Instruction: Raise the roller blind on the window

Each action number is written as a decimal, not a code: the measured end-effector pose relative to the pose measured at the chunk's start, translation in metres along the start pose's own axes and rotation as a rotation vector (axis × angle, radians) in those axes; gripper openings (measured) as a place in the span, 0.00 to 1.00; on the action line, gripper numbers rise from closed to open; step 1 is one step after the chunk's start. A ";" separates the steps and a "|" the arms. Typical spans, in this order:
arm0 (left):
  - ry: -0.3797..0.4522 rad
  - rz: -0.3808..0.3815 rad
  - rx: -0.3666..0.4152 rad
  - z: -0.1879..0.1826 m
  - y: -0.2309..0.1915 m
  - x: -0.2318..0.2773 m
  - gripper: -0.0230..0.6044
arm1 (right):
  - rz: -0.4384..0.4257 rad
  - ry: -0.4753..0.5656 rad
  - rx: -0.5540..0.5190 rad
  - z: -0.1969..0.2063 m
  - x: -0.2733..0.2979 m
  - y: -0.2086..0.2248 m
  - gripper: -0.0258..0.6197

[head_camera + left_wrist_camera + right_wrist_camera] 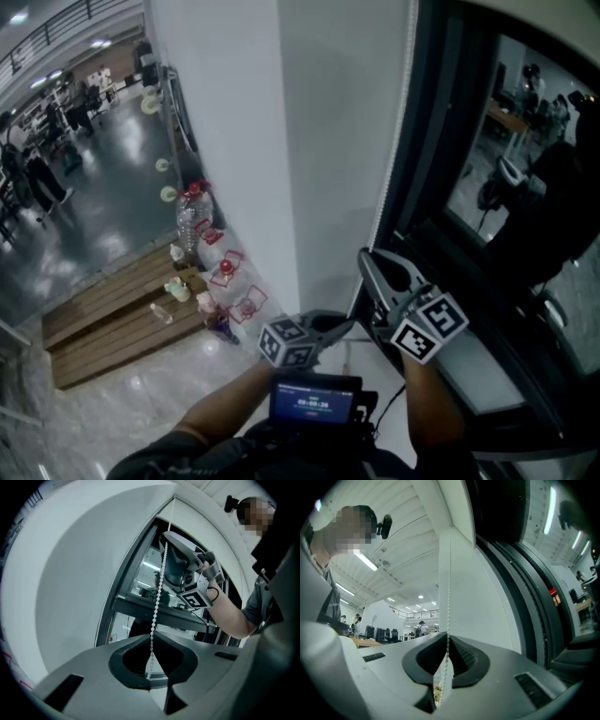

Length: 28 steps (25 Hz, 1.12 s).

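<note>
Glossy grey floor (112,206) and wooden decking (112,323) lie far left, then a white wall (281,141). My left gripper (151,637) pinches the blind's bead chain (159,592). My right gripper (447,637) clamps it higher, beside the dark window frame (422,187).

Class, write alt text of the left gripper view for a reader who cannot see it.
The left claw pinches a white bead chain hanging beside a dark window frame. Higher up, the hand-held right claw grips the same chain.
</note>
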<state>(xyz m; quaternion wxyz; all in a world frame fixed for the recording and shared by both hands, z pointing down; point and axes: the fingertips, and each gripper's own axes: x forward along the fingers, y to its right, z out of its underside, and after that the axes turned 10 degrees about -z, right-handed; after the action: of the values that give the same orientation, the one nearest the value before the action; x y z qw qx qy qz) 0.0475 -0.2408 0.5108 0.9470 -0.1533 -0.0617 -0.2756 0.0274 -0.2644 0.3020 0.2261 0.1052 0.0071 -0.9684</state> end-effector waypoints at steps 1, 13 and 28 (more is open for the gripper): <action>-0.012 -0.008 -0.002 0.007 -0.001 0.000 0.06 | 0.000 -0.013 0.002 0.007 0.000 -0.001 0.07; 0.010 -0.044 -0.051 0.007 -0.015 -0.024 0.12 | 0.005 -0.023 0.062 0.029 -0.008 0.007 0.07; 0.410 -0.023 0.197 -0.259 0.039 -0.056 0.17 | -0.036 -0.023 0.058 0.034 -0.001 -0.002 0.07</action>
<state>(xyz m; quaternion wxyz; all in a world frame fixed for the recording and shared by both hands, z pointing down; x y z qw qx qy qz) 0.0299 -0.2653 0.2447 0.9469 0.0000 0.1039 -0.3044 0.0208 -0.2639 0.3356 0.2056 0.1005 -0.0216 -0.9732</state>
